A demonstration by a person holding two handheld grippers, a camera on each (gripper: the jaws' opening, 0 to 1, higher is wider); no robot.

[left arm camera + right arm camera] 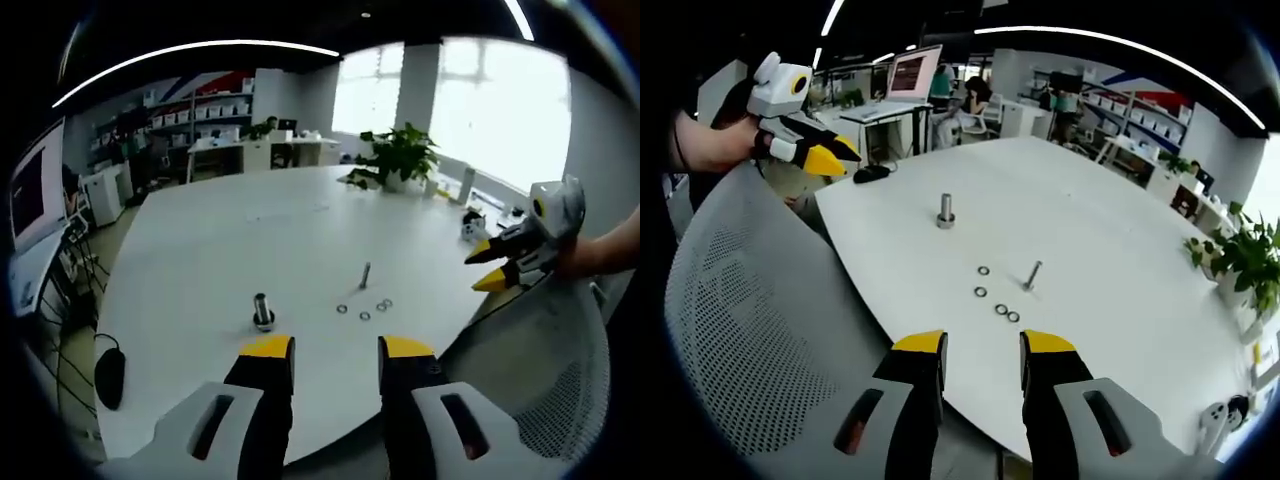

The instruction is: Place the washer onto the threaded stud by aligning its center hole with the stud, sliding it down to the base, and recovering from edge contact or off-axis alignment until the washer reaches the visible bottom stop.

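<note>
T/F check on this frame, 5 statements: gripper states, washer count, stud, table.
1. Both grippers are open and hold nothing. True: the left gripper and the right gripper each show a bare gap between the jaws.
2. A washer already sits on the threaded stud. False: the stud stands bare, and the four washers lie flat on the white table beside it.
3. A short metal cylinder stands apart from the washers. True.
4. The left gripper is touching the table. False: it is held in the air off the table edge, above a mesh chair back.
5. A potted plant stands at the table's far side. True.
</note>
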